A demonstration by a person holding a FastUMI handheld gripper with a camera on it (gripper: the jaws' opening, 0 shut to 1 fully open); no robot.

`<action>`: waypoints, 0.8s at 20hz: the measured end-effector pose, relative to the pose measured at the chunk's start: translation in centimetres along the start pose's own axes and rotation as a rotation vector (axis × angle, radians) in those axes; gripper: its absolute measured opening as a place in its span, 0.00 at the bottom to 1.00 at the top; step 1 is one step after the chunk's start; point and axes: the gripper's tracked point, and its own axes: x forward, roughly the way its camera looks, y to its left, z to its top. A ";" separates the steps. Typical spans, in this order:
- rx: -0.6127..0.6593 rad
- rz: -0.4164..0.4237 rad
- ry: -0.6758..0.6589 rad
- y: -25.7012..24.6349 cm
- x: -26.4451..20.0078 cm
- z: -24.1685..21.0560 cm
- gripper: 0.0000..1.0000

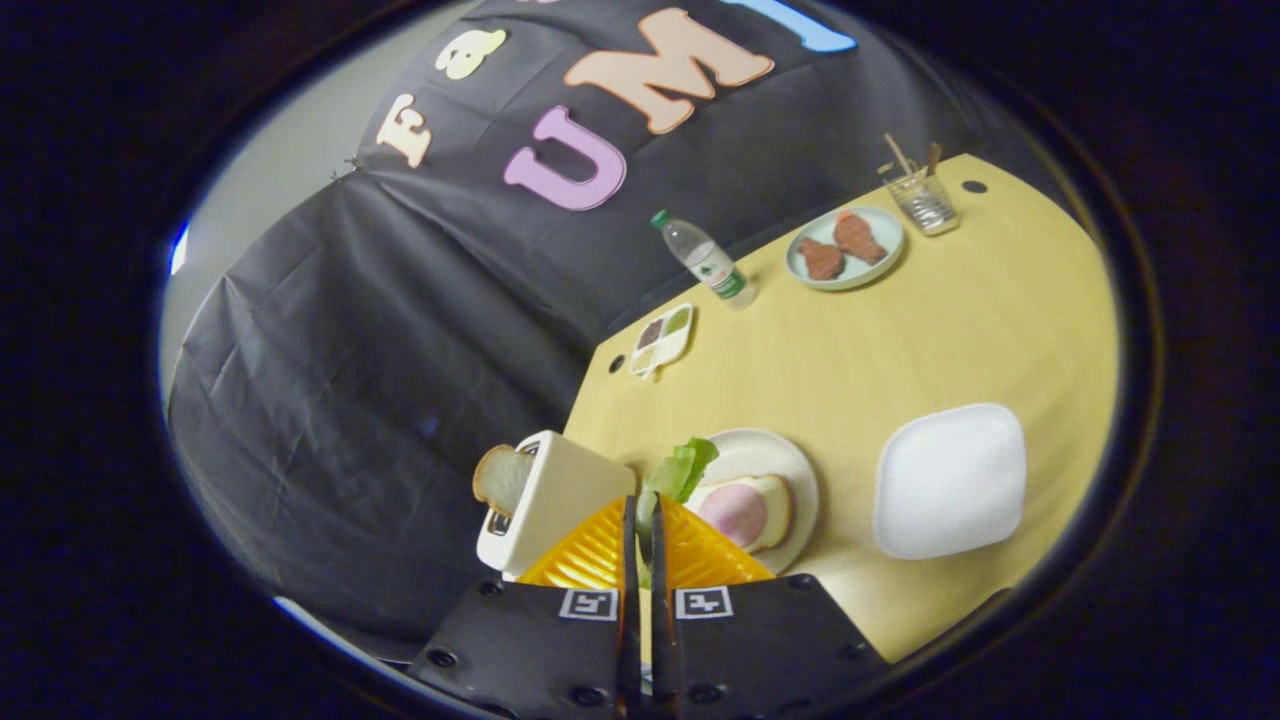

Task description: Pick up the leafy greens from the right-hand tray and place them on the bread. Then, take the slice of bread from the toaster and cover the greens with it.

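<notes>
My gripper (642,512) is shut on the leafy greens (680,468), which stick out past the fingertips and hang above the table. Just beyond and beside the fingers lies a round white plate (775,458) with a slice of bread (770,508) topped by a pink slice of ham (733,512). On the other side of the fingers stands a white toaster (550,500) with a slice of bread (500,477) poking out of its slot. The square white tray (950,480) past the plate holds nothing.
Farther across the yellow table (860,340) stand a water bottle (705,260), a small divided dish (660,340), a pale plate with two brown food pieces (845,248) and a glass with sticks (922,198). The table's edge runs close behind the toaster.
</notes>
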 end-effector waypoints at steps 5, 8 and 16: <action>0.031 -0.008 0.073 0.2 4.3 -1.8 0.07; 0.039 -0.079 0.119 -2.8 6.9 -2.8 0.07; -0.023 -0.351 0.160 -10.3 7.6 -3.9 0.07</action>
